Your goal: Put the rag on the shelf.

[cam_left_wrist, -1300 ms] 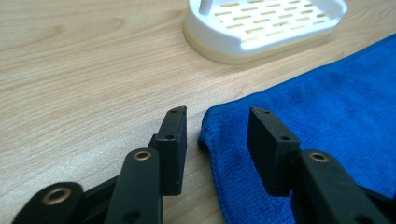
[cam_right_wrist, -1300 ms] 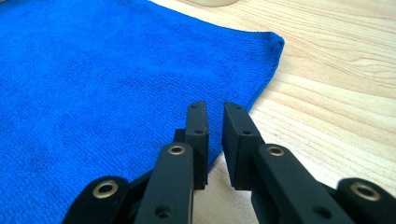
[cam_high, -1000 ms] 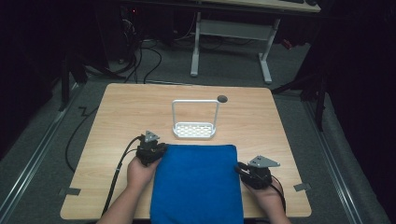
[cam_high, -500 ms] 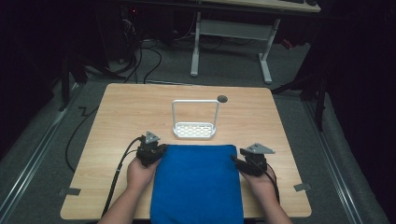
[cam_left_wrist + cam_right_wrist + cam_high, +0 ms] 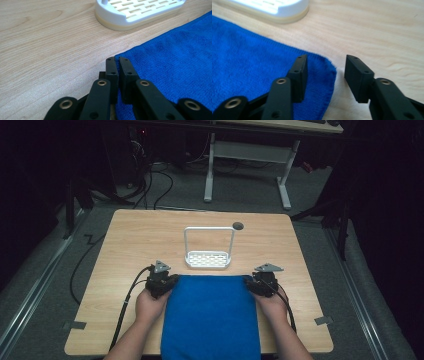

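A soft, fuzzy blue towel [image 5: 211, 317] lies flat on the smooth wooden table [image 5: 140, 235], hanging over the near edge. The left gripper [image 5: 117, 60] has its black jaws pinched shut on the towel's far left corner. The right gripper [image 5: 325, 65] has just been closing; its jaws stand apart around the far right corner, not pressing it. A white plastic rack [image 5: 208, 258] with slots stands just behind the towel.
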The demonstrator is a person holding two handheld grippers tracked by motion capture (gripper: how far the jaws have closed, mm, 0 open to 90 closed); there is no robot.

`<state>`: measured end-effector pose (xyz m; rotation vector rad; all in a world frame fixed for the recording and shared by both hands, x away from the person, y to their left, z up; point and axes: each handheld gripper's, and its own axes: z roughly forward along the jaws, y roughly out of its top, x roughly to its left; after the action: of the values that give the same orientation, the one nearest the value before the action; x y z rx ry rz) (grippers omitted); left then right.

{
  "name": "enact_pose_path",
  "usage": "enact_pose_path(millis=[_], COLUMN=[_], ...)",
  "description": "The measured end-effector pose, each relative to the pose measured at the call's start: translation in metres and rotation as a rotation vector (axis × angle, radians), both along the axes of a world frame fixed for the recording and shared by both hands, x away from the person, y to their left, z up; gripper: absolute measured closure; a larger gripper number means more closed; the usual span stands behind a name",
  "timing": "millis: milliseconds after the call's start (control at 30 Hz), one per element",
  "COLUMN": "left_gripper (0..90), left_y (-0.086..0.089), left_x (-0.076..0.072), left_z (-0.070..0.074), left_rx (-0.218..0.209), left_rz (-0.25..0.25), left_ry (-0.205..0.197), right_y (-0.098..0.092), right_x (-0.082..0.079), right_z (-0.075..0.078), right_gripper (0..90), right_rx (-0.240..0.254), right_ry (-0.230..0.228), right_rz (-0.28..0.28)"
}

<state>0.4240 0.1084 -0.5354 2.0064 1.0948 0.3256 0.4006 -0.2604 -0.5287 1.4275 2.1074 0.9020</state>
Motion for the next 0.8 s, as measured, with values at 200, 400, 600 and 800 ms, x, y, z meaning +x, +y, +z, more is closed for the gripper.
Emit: enact_pose_path(millis=[200, 400, 600, 800], left_gripper=[87.0, 87.3, 87.4, 87.4], left_y=[0.001, 0.006, 0.011, 0.015], left_x=[-0.001, -0.008, -0.014, -0.027], left_z=[0.0, 0.003, 0.009, 0.022], left_rx=[-0.014, -0.063, -0.093, -0.133], left_rz=[-0.007, -0.04, -0.042, -0.044], left_ry=[-0.006, -0.055, -0.093, -0.154], right_y=[0.005, 0.011, 0.009, 0.007], right_x=[-0.005, -0.022, -0.038, -0.05], right_z=[0.0, 0.011, 0.023, 0.035], right_gripper=[86.1, 88.1, 88.1, 88.1], right_rx=[0.008, 0.027, 0.061, 0.096], right_ry=[-0.009, -0.105, -0.17, -0.238], right_rz=[0.037, 0.054, 0.048, 0.063])
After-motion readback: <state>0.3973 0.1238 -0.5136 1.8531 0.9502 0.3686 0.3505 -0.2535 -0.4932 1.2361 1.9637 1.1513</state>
